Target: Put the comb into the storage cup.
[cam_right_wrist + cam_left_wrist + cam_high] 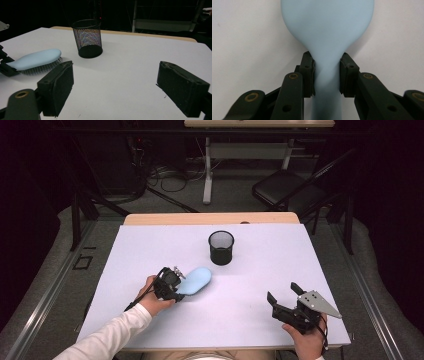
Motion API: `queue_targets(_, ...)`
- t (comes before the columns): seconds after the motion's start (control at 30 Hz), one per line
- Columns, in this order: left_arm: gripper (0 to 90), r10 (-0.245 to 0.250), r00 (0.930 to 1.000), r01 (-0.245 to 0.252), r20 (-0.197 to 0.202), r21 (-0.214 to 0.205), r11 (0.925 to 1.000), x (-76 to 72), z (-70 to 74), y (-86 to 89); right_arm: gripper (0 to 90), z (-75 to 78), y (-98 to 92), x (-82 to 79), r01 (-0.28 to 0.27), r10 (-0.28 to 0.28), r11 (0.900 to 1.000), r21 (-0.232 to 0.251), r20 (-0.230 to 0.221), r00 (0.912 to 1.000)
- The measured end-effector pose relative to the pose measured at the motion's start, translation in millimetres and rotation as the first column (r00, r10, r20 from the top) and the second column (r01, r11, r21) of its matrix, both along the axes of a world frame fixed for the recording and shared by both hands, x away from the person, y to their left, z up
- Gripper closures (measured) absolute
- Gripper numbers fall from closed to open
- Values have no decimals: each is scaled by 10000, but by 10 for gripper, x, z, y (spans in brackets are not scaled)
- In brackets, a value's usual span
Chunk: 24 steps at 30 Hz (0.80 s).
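now i am squeezing my left gripper (176, 287) on the blue brush (196, 280) handle, its head pointing toward the black cup (221, 247); my right gripper (285, 297) is waiting open.

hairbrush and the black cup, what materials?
Hairbrush: looks like smooth matte plastic, pale blue, evenly coloured with soft sheen; thin bristles underneath, possibly wire or nylon. Cup: probably black coated wire mesh, see-through walls, solid rim and base.

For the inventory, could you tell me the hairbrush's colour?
Hairbrush: pale blue, clearest in the left gripper view.
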<state>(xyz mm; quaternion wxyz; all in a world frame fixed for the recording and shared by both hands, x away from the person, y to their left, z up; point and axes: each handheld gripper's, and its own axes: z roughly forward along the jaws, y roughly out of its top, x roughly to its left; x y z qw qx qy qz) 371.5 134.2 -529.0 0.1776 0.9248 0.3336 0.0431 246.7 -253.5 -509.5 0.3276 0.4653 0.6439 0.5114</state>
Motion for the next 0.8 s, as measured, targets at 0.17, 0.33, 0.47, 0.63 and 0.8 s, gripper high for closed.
queue_targets(0.17, 694, 12, 10000, -12, 28, -22, 10000, -4, 8, 5, 135, 0, 3, 0, 8, -9, 10000, 20, 22, 10000)
queue_targets(0.33, 695, -17, 10000, 18, 60, -97, 10000, -6, 17, 8, 135, -1, 1, 0, -3, 3, 10000, 3, 3, 10000)
queue_targets(0.47, 695, -17, 9999, 19, 115, -219, 9998, -4, 36, 20, 135, -1, 0, 1, -1, 1, 10000, 5, -9, 10000)
queue_targets(0.63, 695, 106, 9998, -99, 190, -375, 9992, -3, 67, 47, 135, -2, 5, 2, -3, 3, 10000, 3, 17, 10000)
queue_targets(0.8, 695, 223, 9993, -207, 292, -546, 9983, 3, 102, 78, 135, -2, 9, 1, -7, 7, 10000, 38, 2, 10000)
